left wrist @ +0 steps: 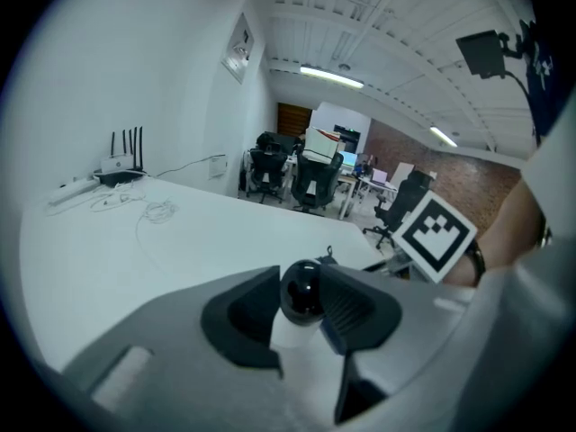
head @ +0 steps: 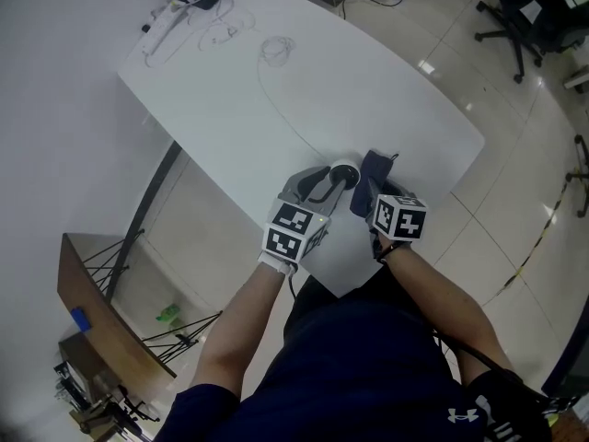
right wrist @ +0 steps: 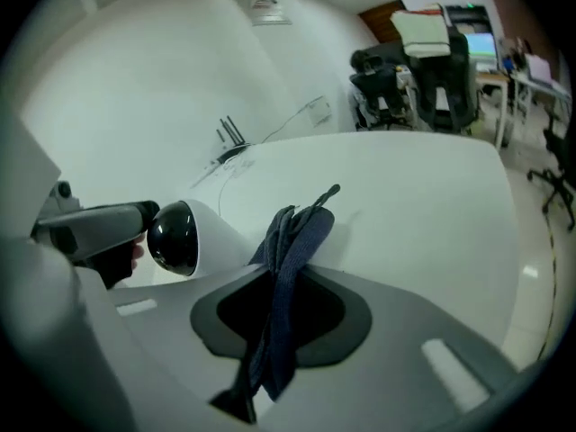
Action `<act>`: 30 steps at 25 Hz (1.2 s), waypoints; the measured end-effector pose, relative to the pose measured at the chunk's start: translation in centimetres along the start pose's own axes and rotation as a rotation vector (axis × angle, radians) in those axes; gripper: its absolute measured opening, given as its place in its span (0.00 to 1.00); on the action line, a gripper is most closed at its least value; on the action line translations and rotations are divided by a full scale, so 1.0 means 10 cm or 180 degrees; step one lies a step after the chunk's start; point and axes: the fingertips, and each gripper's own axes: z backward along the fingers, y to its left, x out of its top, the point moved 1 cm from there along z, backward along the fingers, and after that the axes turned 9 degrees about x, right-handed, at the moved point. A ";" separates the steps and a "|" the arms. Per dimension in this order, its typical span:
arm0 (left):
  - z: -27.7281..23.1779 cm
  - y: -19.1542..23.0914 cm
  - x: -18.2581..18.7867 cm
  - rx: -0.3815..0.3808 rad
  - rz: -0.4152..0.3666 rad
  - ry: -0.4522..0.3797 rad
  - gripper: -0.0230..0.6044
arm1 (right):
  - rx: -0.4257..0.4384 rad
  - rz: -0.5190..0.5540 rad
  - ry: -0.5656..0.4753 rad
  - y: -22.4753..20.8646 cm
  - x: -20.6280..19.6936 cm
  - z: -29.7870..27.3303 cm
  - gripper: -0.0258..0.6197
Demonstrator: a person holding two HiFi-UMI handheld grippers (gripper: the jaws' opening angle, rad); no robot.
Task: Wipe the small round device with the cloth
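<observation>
Small round device (head: 342, 171) first: it stands at the near edge of the white table (head: 276, 81), directly in front of you. The rest of the table is mostly bare, with a router and loose cables at its far corner.

Your left gripper (head: 333, 182) comes in from the left. Its jaws are closed round the device, one pad on each side, so it is held upright. Your right gripper (head: 366, 199) sits just beside the device on the right. Its jaws pinch the dark blue cloth (right wrist: 292, 241), which rises from between the pads in a bunched fold and trails out behind them. The cloth is near the device, but as far as the views show it does not touch it yet. The device itself has a white body and a glossy black dome, which faces your right gripper.

You appear to be at the approach step: the device is braced and the cloth is in position, but no wiping has begun. Next, carry the bunched fold across onto the dome and rub with light pressure. Keep the pinch on the cloth firm and the left grip steady, because the device is so close to the table's edge.
</observation>
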 end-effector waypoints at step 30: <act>0.55 0.22 -0.17 0.0379 0.0745 -0.0281 0.23 | 0.0202 0.3759 -0.0455 1.47 0.63 0.59 0.14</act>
